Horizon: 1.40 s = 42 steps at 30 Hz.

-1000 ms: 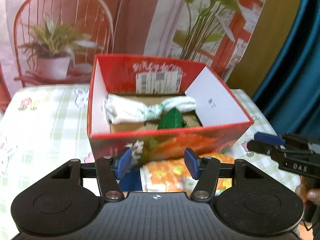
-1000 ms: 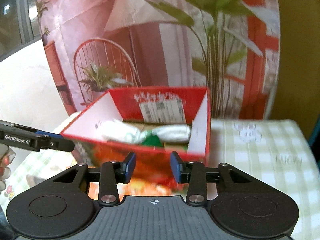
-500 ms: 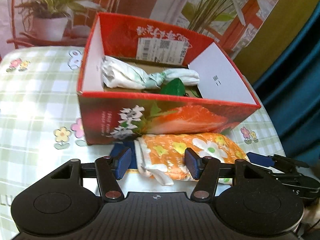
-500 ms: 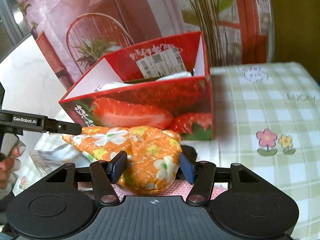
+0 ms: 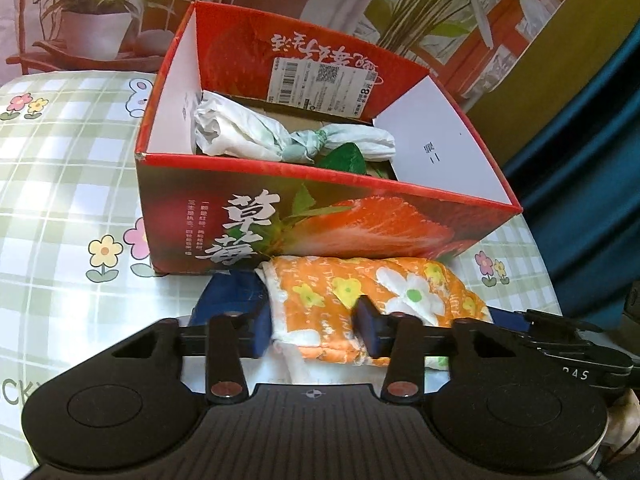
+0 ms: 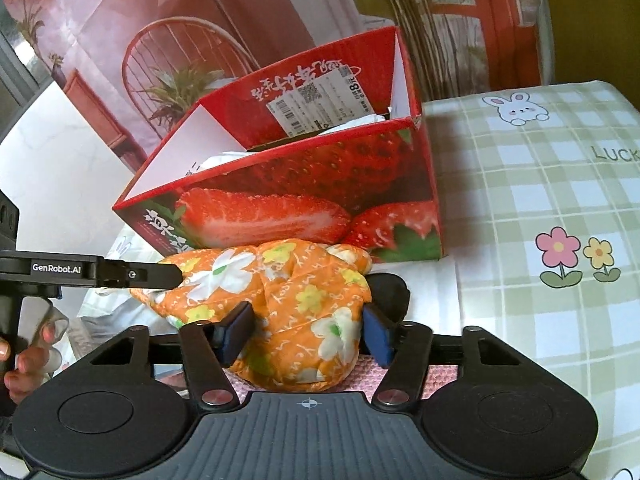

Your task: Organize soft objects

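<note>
**Both grippers drop down onto the flowery bundle**

A second ago both grippers were up high, looking into the red strawberry box [image 5: 320,216]. Now they are low, right at the orange flowery cloth bundle [image 5: 372,292], which lies on the checked surface [image 5: 60,200] just in front of the box, in the lower middle of both views.

The left gripper [image 5: 316,330] has its fingers around the left end of the bundle. They were spread wide, and now they are closing in on the cloth. I cannot tell if they press it yet.

The right gripper [image 6: 306,330] has its fingers on both sides of the fat right end. They are closing a little, and the cloth bulges between them.

In the box, a white knotted bag [image 5: 256,132] is already put away. It looks like the bundle is about to be lifted in too.
</note>
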Each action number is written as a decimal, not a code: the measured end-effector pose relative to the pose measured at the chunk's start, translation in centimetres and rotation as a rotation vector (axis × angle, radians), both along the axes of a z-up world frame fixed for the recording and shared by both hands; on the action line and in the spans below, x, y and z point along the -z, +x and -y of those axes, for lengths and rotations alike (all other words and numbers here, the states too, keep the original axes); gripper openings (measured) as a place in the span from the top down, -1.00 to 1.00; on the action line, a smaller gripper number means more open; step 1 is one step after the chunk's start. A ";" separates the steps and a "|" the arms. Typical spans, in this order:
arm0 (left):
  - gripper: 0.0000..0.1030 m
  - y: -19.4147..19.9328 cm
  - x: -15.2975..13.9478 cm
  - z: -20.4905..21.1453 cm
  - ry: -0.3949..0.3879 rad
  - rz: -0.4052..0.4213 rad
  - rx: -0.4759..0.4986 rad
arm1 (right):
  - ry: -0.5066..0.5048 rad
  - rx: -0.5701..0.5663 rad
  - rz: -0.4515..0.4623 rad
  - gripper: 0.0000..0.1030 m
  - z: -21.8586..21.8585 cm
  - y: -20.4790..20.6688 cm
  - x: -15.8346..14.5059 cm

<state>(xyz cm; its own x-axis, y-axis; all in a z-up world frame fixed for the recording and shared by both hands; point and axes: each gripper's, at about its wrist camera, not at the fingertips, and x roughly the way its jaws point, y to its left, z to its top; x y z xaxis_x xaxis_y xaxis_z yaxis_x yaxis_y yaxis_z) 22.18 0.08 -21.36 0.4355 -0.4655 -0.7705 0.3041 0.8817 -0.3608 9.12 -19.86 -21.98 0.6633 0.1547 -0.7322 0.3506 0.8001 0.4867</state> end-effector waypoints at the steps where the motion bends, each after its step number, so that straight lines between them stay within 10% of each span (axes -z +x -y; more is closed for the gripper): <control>1: 0.32 0.0 -0.1 -0.1 -0.006 0.004 -0.002 | -0.006 -0.004 0.000 0.12 -0.1 0.1 -0.1; 11: 0.50 -1.5 -1.8 -1.0 -0.048 0.083 -0.038 | -0.071 -0.053 0.026 0.67 -0.5 0.3 -1.6; 42: 0.55 -3.6 -12.0 -1.4 -0.085 0.464 -0.069 | -0.314 -0.139 0.274 0.74 0.3 2.8 -12.8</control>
<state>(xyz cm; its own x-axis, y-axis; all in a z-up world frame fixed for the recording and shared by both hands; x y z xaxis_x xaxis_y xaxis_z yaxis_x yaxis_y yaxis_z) 18.62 1.46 -9.33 0.7566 -0.4764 -0.4478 0.3920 0.8787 -0.2725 11.96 -20.20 -9.18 0.8280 0.0537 -0.5581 0.1214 0.9546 0.2721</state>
